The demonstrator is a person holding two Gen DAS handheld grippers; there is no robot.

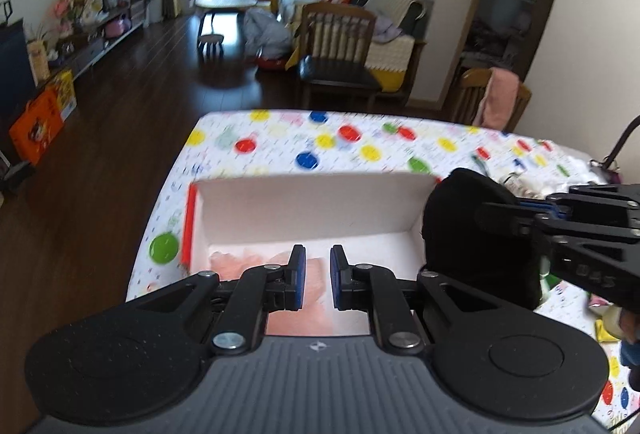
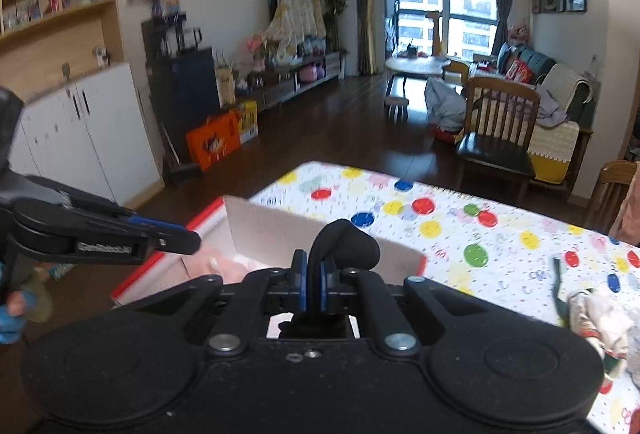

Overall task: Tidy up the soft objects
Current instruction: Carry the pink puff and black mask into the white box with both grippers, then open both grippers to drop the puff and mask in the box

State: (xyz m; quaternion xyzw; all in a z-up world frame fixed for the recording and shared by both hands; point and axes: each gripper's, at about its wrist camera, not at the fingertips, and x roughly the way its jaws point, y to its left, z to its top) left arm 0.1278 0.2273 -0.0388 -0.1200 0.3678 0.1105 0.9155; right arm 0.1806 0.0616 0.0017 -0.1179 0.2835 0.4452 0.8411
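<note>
the right hand-held gripper (image 2: 314, 276) is clamped tight on a black soft cloth (image 2: 346, 244), whose bunched bulk rises just past the blue pads. in the left wrist view that cloth (image 1: 464, 218) hangs over the right wall of a white cardboard box (image 1: 312, 202). the box sits at the desk's (image 1: 360, 146) left edge, near its far left corner, on a cover printed with coloured dots. a pink soft cloth (image 1: 312, 286) lies on the box floor. the left hand-held gripper (image 1: 318, 276) hangs over the box with its jaws nearly closed, a narrow gap between the pads and nothing held. more crumpled fabrics (image 2: 600, 314) lie toward the desk's right edge.
</note>
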